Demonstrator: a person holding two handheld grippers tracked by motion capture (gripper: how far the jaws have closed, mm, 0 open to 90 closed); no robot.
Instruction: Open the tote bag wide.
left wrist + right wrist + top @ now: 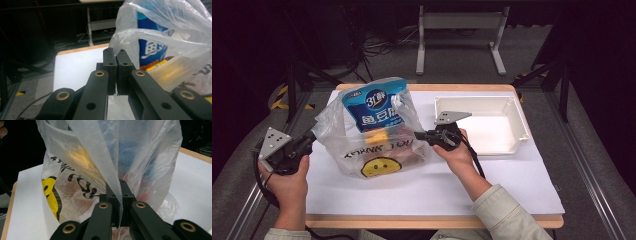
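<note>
A clear plastic bag (377, 145) with a yellow smiley face and black lettering stands on the white table sheet (437, 185). A blue snack packet (374, 107) sticks out of its top, with other packed goods below. My left gripper (314, 134) is at the bag's left side, shut on a fold of its plastic handle. In the left gripper view the film (175, 37) runs into the closed gripper (116, 56). My right gripper (417, 135) is shut on the bag's right side. In the right gripper view a strip of the film (105, 157) is pinched in the gripper (118, 187).
A white rectangular tray (512, 107) sits at the table's back right, close behind my right hand. The table's wooden edge (432, 221) runs along the front. A grey metal stand (459, 22) is on the floor beyond the table.
</note>
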